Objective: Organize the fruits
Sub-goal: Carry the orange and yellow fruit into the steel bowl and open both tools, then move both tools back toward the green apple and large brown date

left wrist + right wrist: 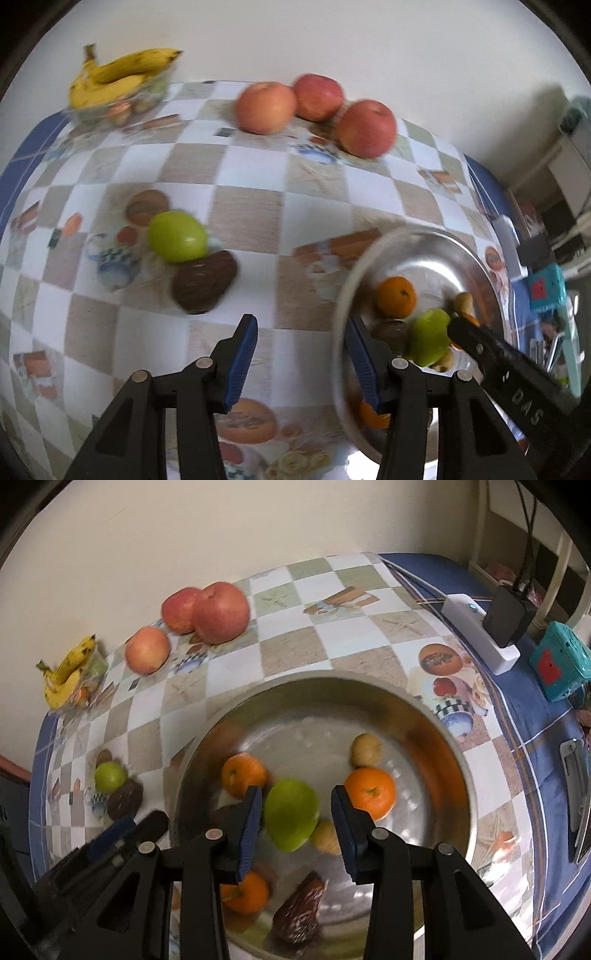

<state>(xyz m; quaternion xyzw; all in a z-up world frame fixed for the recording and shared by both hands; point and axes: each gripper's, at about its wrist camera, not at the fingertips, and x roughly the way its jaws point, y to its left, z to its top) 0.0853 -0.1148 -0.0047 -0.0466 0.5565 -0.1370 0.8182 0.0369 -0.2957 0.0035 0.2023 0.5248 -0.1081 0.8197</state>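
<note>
Sorting underway: fruits come out of the steel bowl [436, 716] onto the checked bench [295, 646], grouped by kind. Right gripper [295, 812] hangs steeply over the bowl, fingers [249, 830] parted around a green fruit [291, 818]. Left pad looks to be at its skin; a clear gap shows at the right pad, so I judge it not gripped. Oranges [371, 792] sit just beyond and to either side of those fingers, and a dark brown fruit [299, 912] lies below them.

Left gripper [299, 362] also points steeply down, fingers released with nothing between them, bare bench beneath. Ahead and left of its fingers lie a green fruit on the bench [177, 236] touching a brown one [205, 280]; three apples [317, 110] and bananas [118, 77] rest far beyond.

Next move, by my reading: clench the right fingers on the bowl's green fruit, lift it clear of the rim, and carry it to its green mate.
</note>
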